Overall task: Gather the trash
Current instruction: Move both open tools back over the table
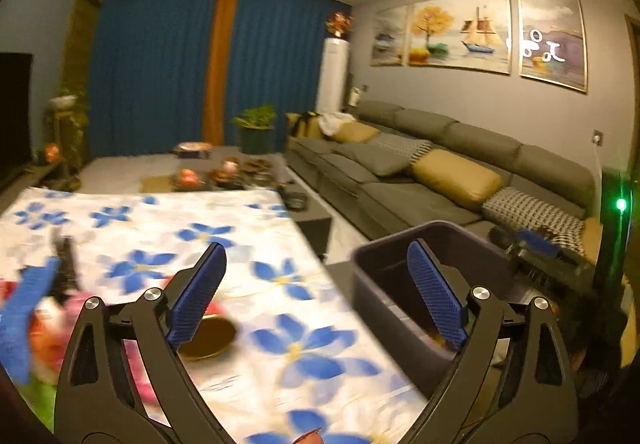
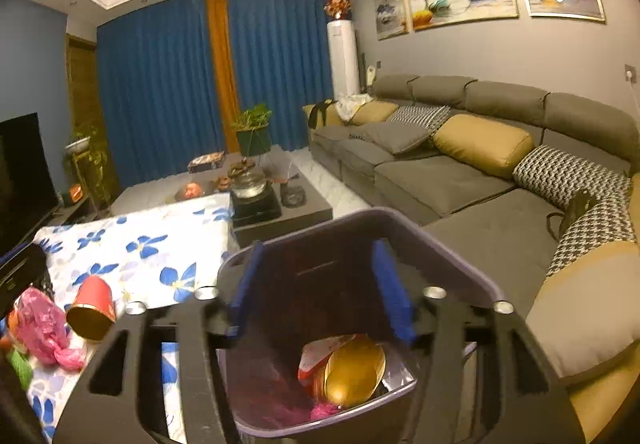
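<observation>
The right gripper [image 2: 316, 292] hangs over the purple trash bin [image 2: 472, 276], jaws parted and empty; a gold-lined paper cup [image 2: 352, 372] and pink wrapping already lie inside. The left gripper [image 1: 320, 296] is released wide, holding nothing, over the floral-clothed desk [image 1: 168, 220] beside the bin. A red paper cup [image 2: 93, 311] lies on its side near the desk's near edge, touching a crumpled pink plastic bag [image 2: 40, 324]. Both look light and crushable: pinch the cup's wall near the rim, and gather the bag at a bunched fold.
</observation>
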The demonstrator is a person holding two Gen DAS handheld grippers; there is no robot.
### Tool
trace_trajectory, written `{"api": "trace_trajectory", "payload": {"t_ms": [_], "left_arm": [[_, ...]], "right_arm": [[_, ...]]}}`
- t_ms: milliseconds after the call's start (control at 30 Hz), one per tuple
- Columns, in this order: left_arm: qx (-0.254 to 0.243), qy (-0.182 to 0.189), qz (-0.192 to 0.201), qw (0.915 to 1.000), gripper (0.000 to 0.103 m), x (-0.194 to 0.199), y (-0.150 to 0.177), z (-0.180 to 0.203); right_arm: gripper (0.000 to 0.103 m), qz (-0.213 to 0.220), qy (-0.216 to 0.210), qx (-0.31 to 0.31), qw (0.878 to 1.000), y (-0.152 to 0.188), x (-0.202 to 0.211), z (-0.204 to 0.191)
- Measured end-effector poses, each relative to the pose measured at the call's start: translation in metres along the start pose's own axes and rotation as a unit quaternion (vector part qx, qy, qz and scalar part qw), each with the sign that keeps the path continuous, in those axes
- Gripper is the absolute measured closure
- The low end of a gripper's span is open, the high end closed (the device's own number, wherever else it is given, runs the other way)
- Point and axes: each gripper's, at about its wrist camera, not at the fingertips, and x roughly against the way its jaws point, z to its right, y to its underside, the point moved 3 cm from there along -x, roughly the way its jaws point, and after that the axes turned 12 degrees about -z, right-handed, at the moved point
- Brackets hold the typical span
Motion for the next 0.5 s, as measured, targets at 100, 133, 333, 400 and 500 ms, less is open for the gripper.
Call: {"api": "trace_trajectory", "payload": {"t_ms": [100, 133, 333, 400, 500], "left_arm": [[-0.001, -0.043, 0.009, 0.999, 0.012, 0.025, 0.009, -0.021], [-0.001, -0.056, 0.01, 0.9984, 0.011, 0.033, 0.012, -0.03], [0.027, -0.132, 0.007, 0.9909, 0.011, 0.075, 0.037, -0.082], [0.041, -0.152, 0.0, 0.9876, 0.011, 0.085, 0.045, -0.098], [0.068, -0.177, 0.001, 0.9818, 0.011, 0.103, 0.055, -0.124]], "right_arm": [[0.037, 0.007, -0.003, -0.009, 1.0, 0.002, 0.016, -0.001], [0.034, 0.011, -0.004, -0.007, 1.0, 0.004, 0.022, -0.004], [0.02, 0.029, -0.021, 0.018, 0.999, 0.023, 0.056, -0.044], [0.018, 0.028, -0.036, 0.032, 0.998, 0.031, 0.064, -0.065], [0.017, 0.02, -0.068, 0.052, 0.996, 0.043, 0.074, -0.1]]}}
